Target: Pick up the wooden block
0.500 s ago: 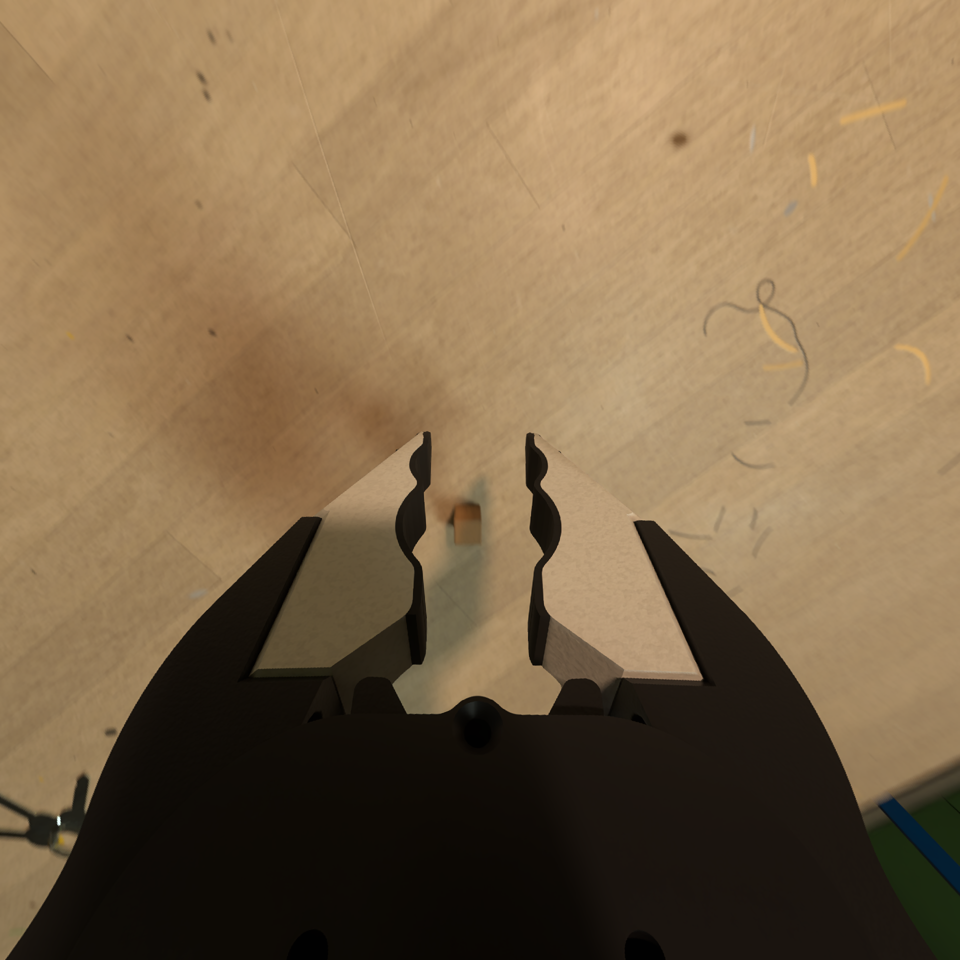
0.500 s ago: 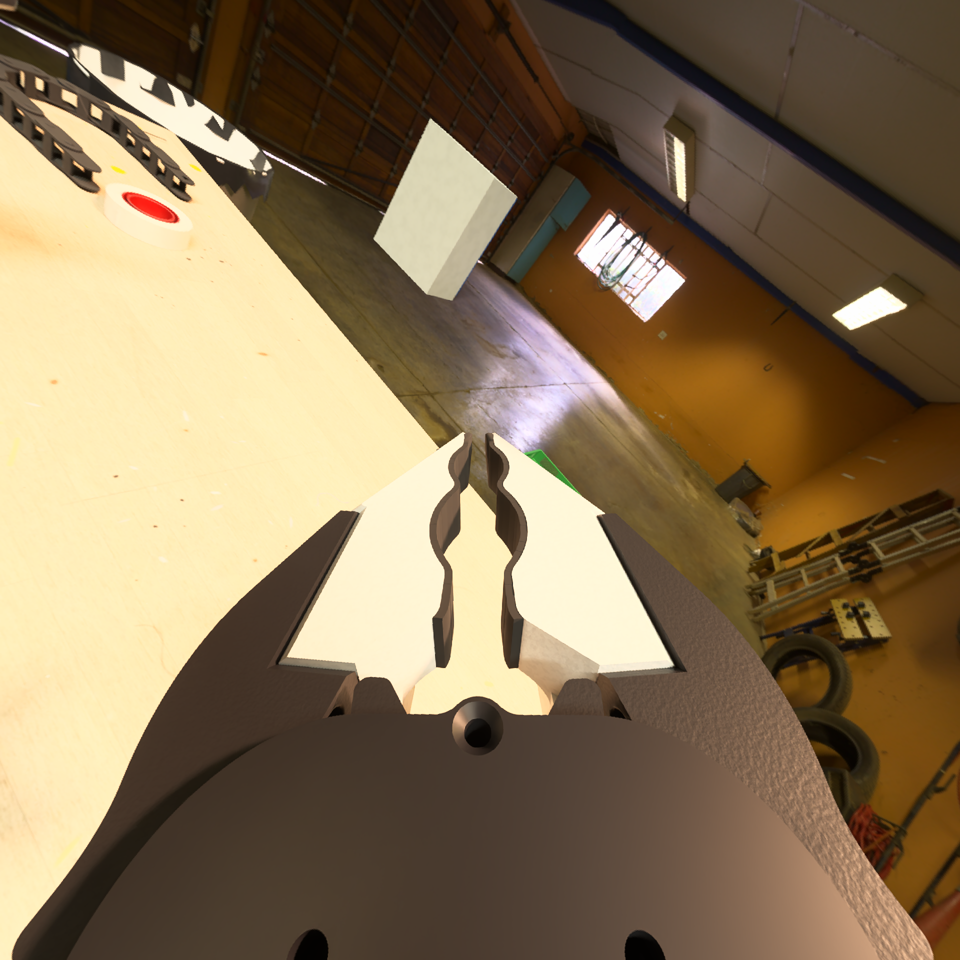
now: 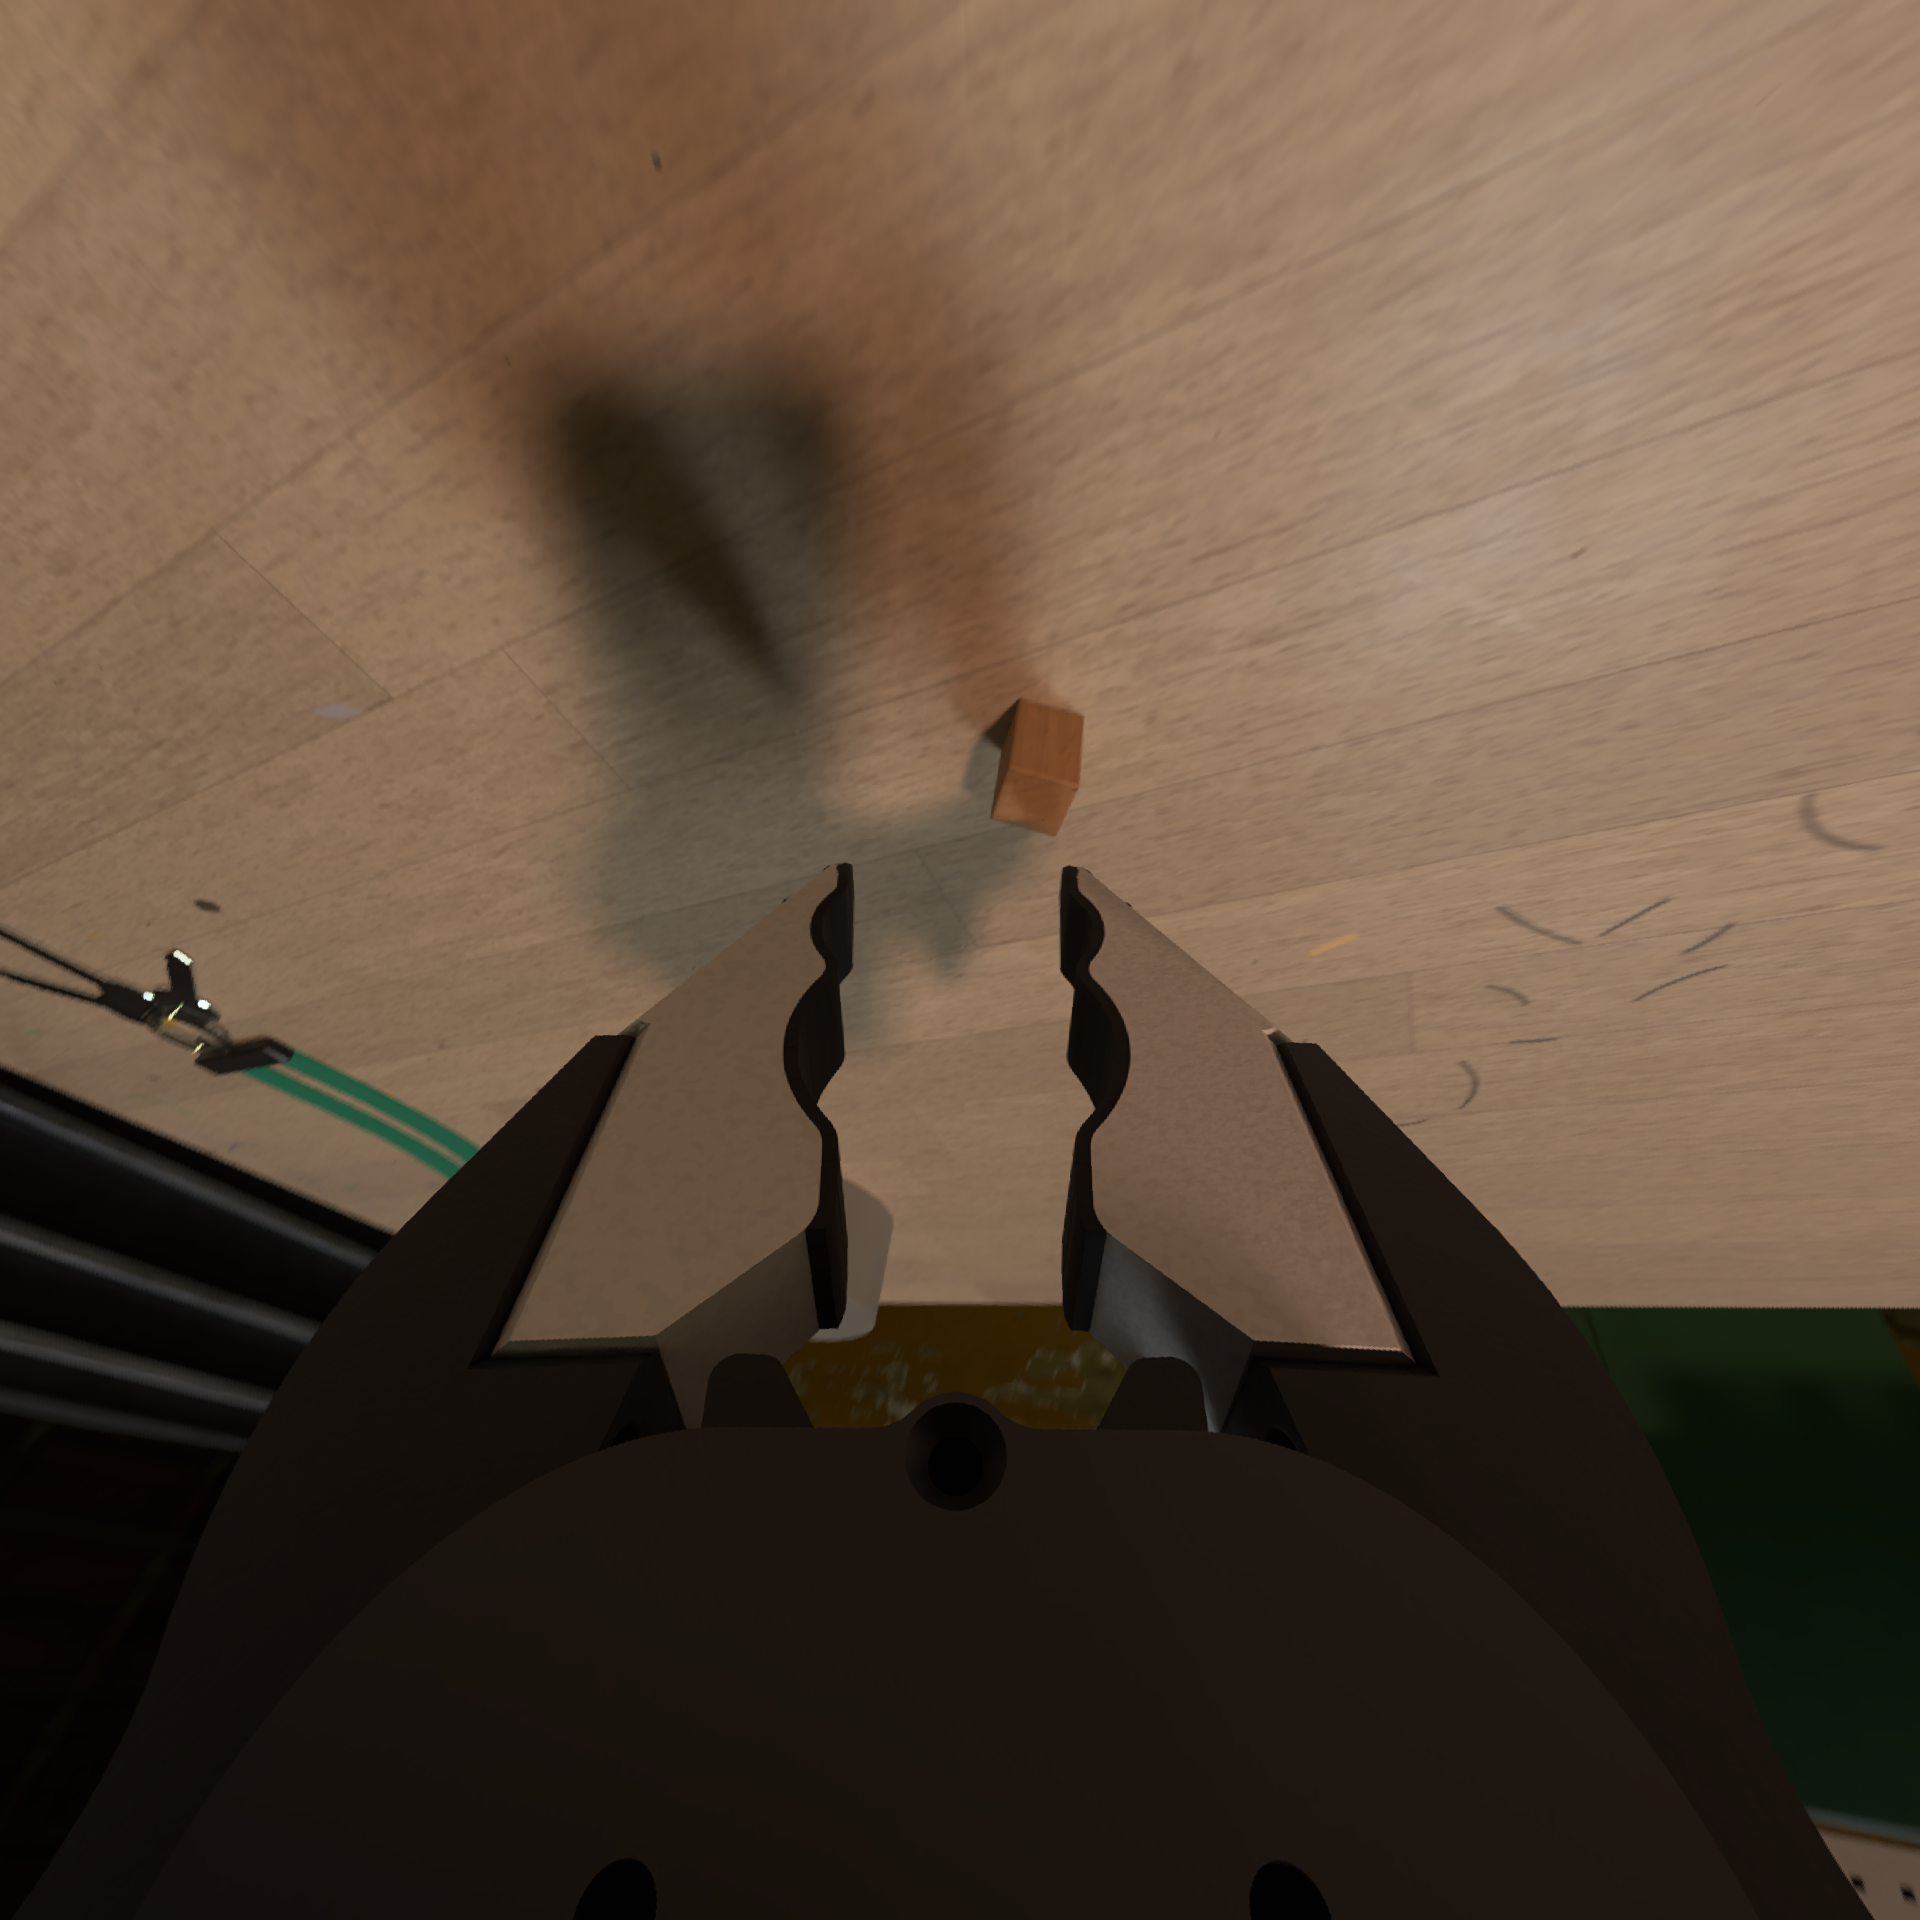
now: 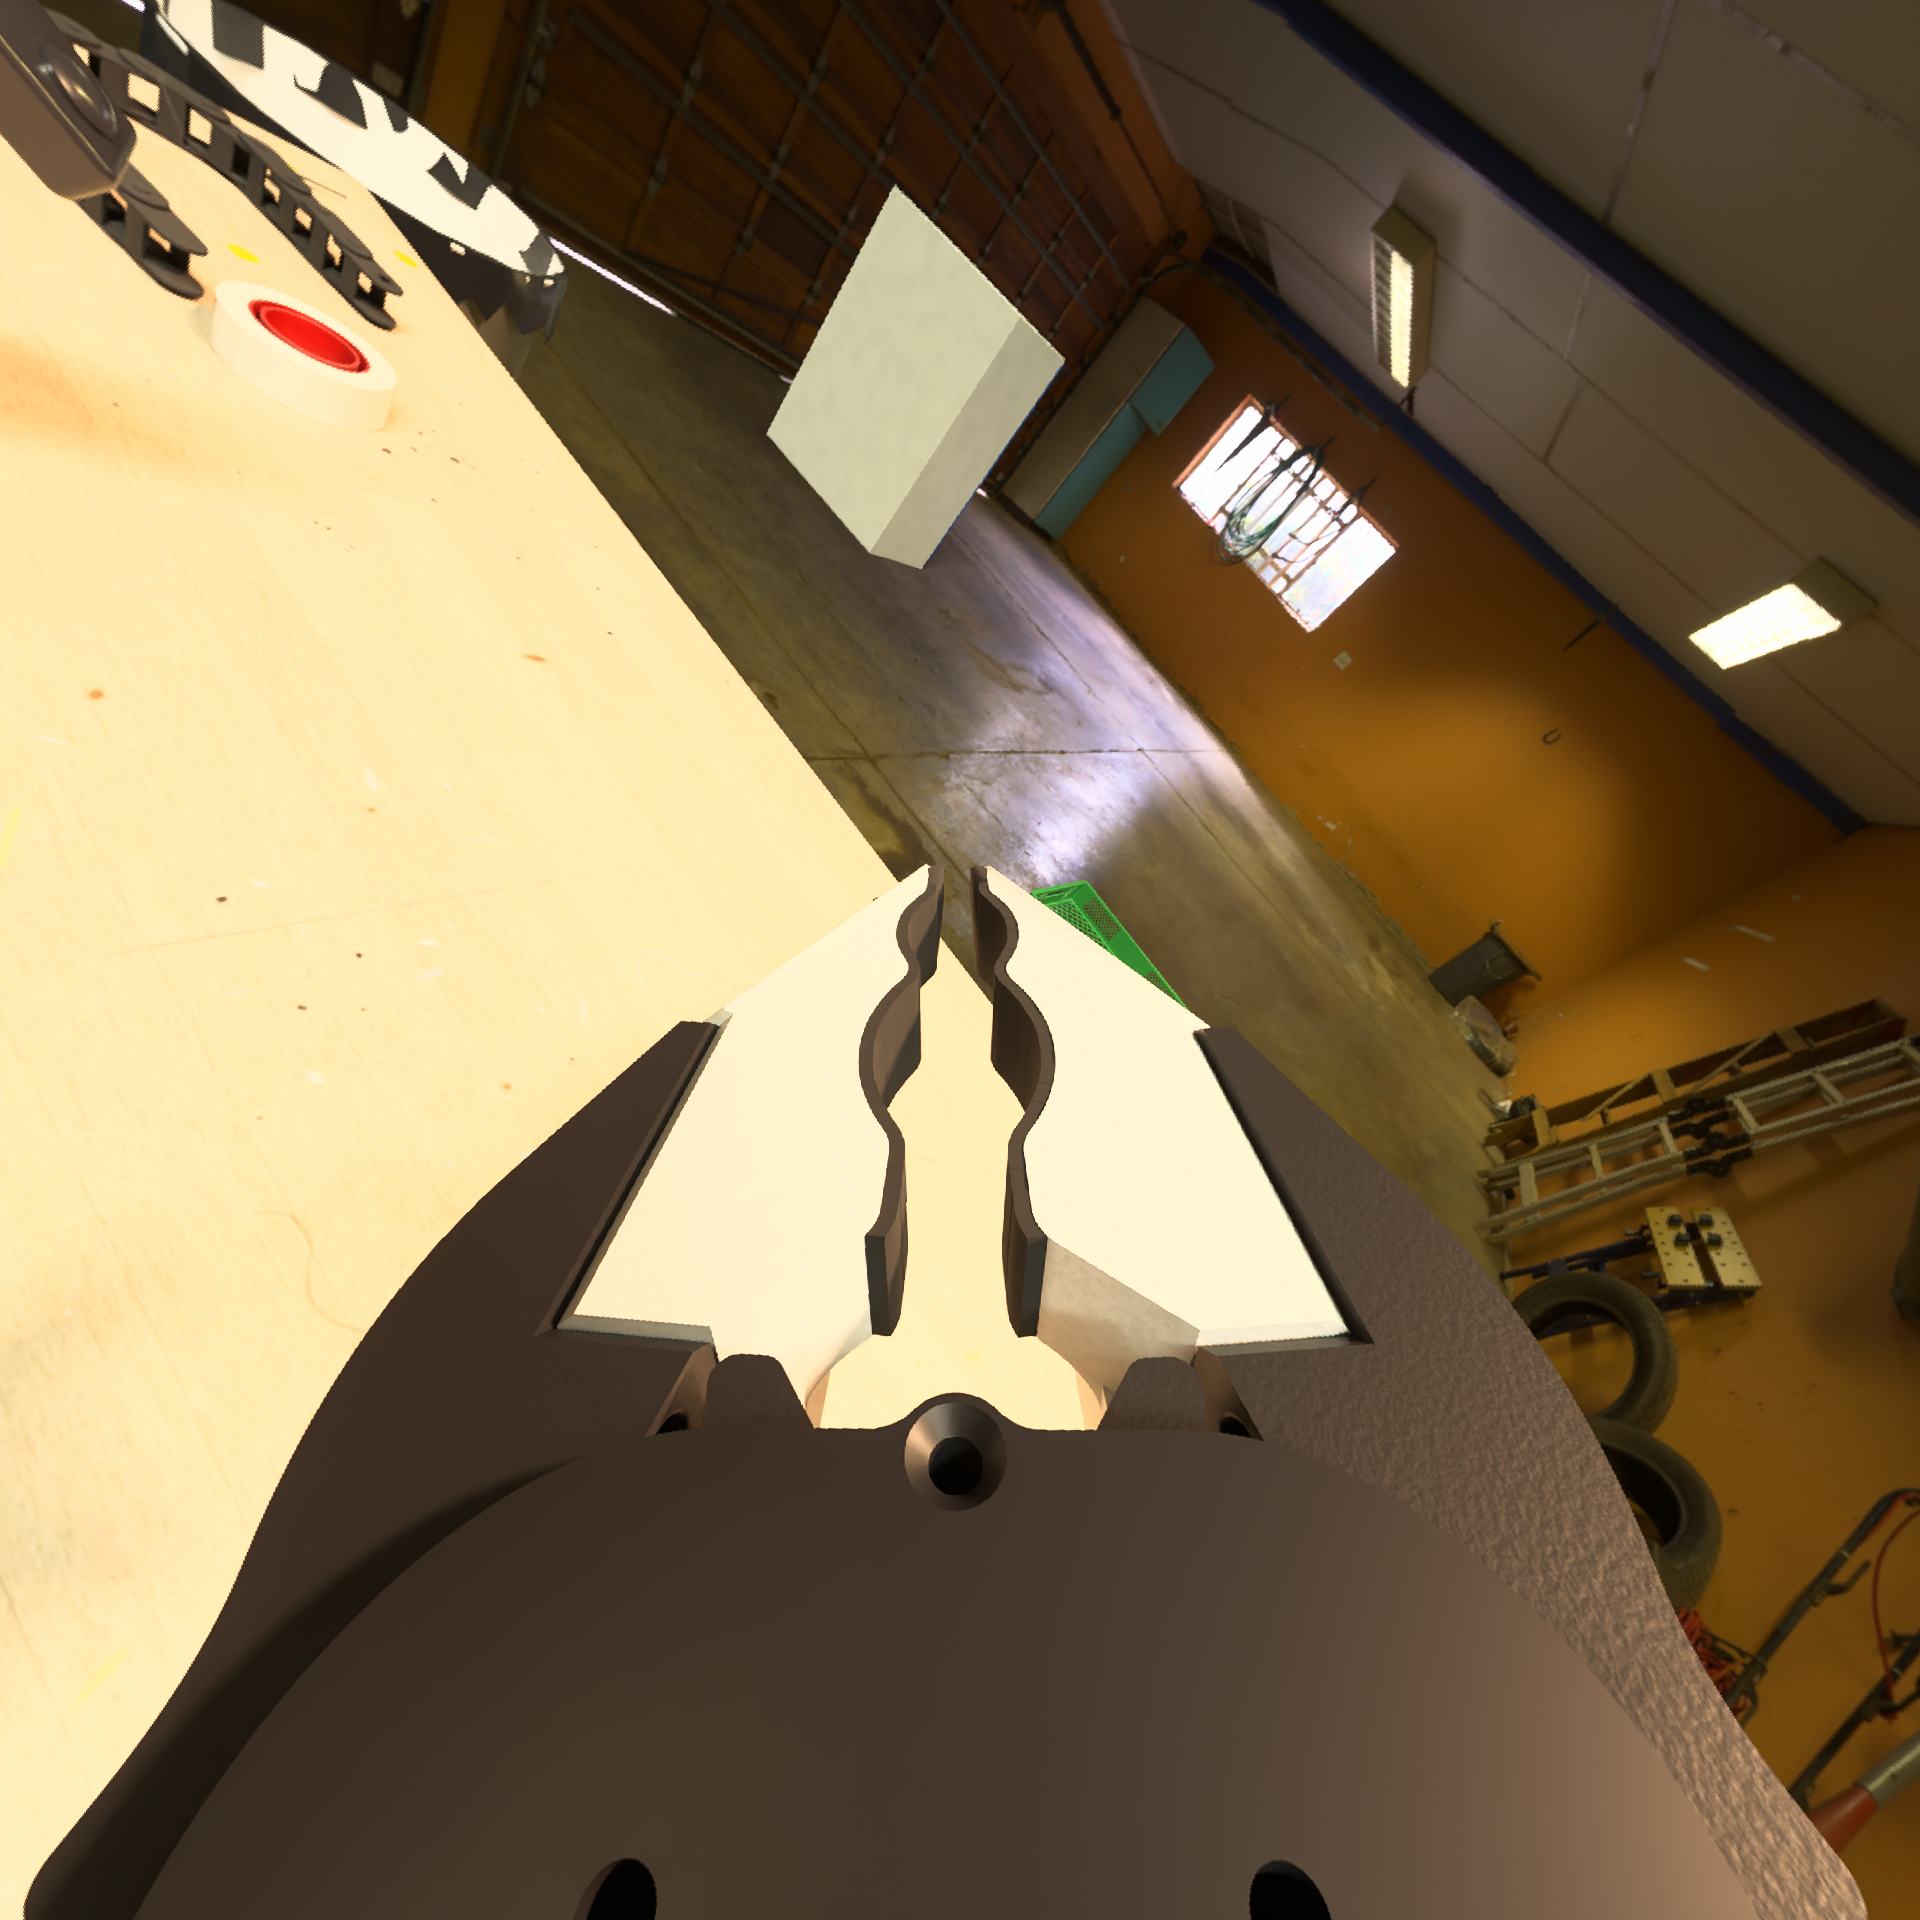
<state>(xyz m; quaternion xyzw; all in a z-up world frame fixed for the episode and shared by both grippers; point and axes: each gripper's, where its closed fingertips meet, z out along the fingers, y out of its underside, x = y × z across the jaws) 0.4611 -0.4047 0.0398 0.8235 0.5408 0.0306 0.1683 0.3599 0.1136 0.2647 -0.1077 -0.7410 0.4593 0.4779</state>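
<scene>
A small brown wooden block [image 3: 1037, 766] lies on the light wooden tabletop [image 3: 1351, 416] in the left wrist view. It sits just beyond my left gripper [image 3: 956, 883] and slightly right of its centre line. The left gripper is open and empty, and its shadow falls on the table to the left of the block. My right gripper [image 4: 956, 883] hangs over the table's edge [image 4: 727, 665], its tips almost touching with nothing between them. The block does not show in the right wrist view.
A clip with green cable [image 3: 312, 1081] lies at the left near the table's edge. In the right wrist view a roll of white tape with a red core [image 4: 301, 348] and a black cable chain [image 4: 239, 197] lie far off. A white box [image 4: 914, 384] stands beyond the table.
The left gripper has drawn back and tilted: the block, earlier between the fingers, now lies beyond the tips, and the table's near edge shows. The right gripper has hardly moved.
</scene>
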